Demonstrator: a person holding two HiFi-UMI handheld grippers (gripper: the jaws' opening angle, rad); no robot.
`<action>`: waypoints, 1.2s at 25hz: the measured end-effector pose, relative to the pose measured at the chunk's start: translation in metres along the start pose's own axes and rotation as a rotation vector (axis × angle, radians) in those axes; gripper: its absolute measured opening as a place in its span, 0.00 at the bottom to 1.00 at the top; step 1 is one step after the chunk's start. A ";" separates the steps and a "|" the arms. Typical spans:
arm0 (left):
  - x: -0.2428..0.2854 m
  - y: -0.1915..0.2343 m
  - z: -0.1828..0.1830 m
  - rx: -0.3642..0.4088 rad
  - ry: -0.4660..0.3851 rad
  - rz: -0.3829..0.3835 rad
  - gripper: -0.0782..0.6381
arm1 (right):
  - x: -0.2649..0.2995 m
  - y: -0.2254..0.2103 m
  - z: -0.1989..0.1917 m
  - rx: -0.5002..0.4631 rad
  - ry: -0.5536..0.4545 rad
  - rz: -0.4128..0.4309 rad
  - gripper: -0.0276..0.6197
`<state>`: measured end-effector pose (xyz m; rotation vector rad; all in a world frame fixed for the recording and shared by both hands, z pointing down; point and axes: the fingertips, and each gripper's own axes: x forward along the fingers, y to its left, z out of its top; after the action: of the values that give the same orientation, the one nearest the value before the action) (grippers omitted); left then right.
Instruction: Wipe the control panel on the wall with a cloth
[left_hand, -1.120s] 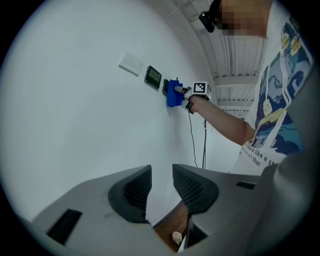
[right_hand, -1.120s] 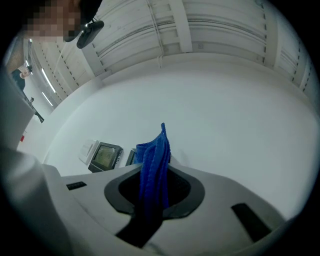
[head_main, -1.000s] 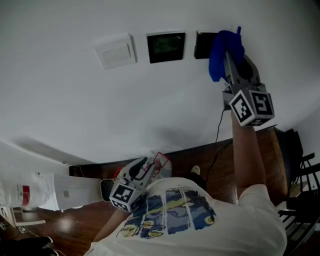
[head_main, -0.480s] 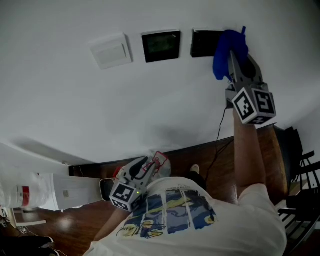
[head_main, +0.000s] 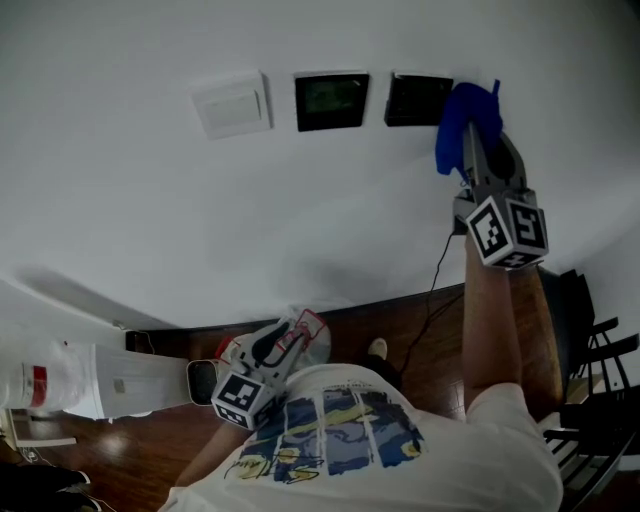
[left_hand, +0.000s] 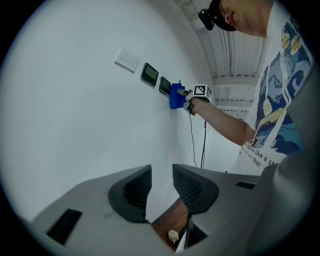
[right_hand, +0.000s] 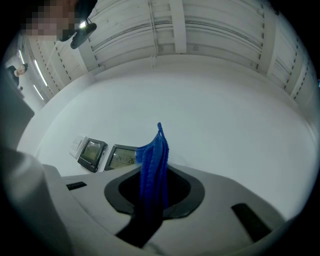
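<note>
Two dark control panels (head_main: 332, 100) (head_main: 418, 98) hang on the white wall beside a white switch plate (head_main: 232, 103). My right gripper (head_main: 472, 145) is raised to the wall and shut on a blue cloth (head_main: 466, 120), which presses on the wall at the right panel's right edge. In the right gripper view the cloth (right_hand: 154, 160) stands up between the jaws, with the panels (right_hand: 121, 157) (right_hand: 92, 152) to its left. My left gripper (head_main: 272, 352) hangs low by the person's waist, open a little with nothing in it (left_hand: 161, 187). It looks up at the cloth (left_hand: 176, 96).
A black cable (head_main: 437, 270) runs down the wall below the right arm. A black chair (head_main: 600, 345) stands at the right and a white appliance (head_main: 80, 385) at the lower left, both on the wood floor (head_main: 400, 320).
The right gripper and cloth have slid a little to the right and down, uncovering more of the right panel. The left gripper stays low.
</note>
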<state>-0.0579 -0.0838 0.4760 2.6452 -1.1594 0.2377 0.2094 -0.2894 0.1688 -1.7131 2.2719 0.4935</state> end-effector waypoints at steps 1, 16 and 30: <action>-0.001 -0.001 -0.001 -0.001 0.002 -0.002 0.27 | -0.002 0.002 0.002 0.000 -0.003 0.002 0.19; -0.033 -0.001 -0.010 -0.025 -0.008 -0.012 0.27 | -0.009 0.090 0.018 0.029 -0.017 0.128 0.19; -0.041 0.002 -0.010 -0.011 -0.026 0.015 0.27 | 0.046 0.204 0.038 0.057 -0.109 0.318 0.19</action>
<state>-0.0872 -0.0538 0.4761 2.6380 -1.1855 0.1996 0.0002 -0.2634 0.1395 -1.2692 2.4620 0.5630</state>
